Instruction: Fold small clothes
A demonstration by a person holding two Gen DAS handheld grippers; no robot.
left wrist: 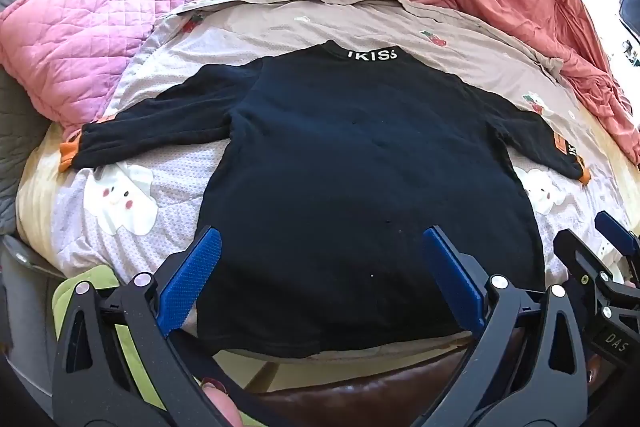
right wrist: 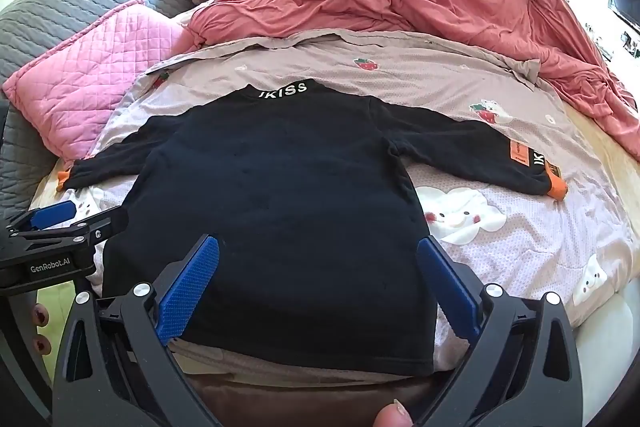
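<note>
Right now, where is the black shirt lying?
The black shirt lies flat on the patterned bed sheet at the near edge of the bed, central in both wrist views, sleeves spread, with the pink quilted pillow beyond its left sleeve.

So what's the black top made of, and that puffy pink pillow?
The black top looks like soft matte knit, maybe cotton or fleece: it's dull, slightly fuzzy, with stretchy orange cuffs. The pink pillow looks like quilted fabric, possibly velvety: stitched diamonds and a faint sheen.
</note>
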